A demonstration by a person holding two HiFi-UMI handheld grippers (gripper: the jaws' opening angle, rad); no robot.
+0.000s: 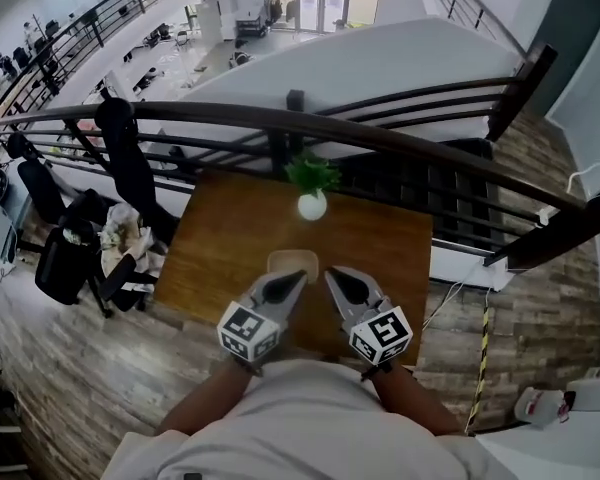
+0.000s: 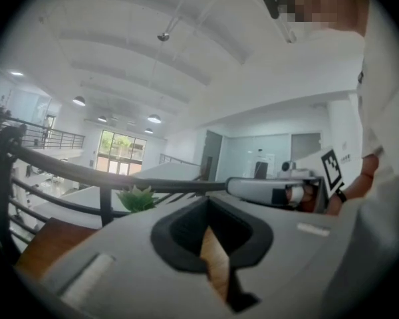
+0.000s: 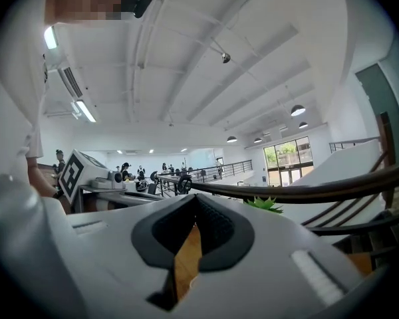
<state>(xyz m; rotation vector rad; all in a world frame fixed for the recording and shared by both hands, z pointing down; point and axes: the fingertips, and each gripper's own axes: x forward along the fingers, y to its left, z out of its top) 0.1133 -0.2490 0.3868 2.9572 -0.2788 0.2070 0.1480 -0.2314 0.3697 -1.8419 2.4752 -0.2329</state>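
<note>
Both grippers hover side by side over the near edge of a brown wooden table [image 1: 220, 243], close to the person's body. My left gripper [image 1: 292, 281] is shut with nothing in it, and its tip points at a pale beige square object [image 1: 292, 260] lying on the table just ahead. My right gripper [image 1: 337, 278] is also shut and empty, right beside that object. In the left gripper view the jaws [image 2: 216, 261] leave only a thin slit showing wood; the right gripper view [image 3: 184, 258] shows the same. A small green plant in a round white pot [image 1: 312, 205] stands at the table's far edge.
A black metal railing [image 1: 380, 138] runs just behind the table, with an open hall far below. Black office chairs [image 1: 70, 253] crowd the floor at the left. A staircase [image 1: 450, 193] drops away at the right. The plant [image 2: 138, 198] [image 3: 265, 205] shows in both gripper views.
</note>
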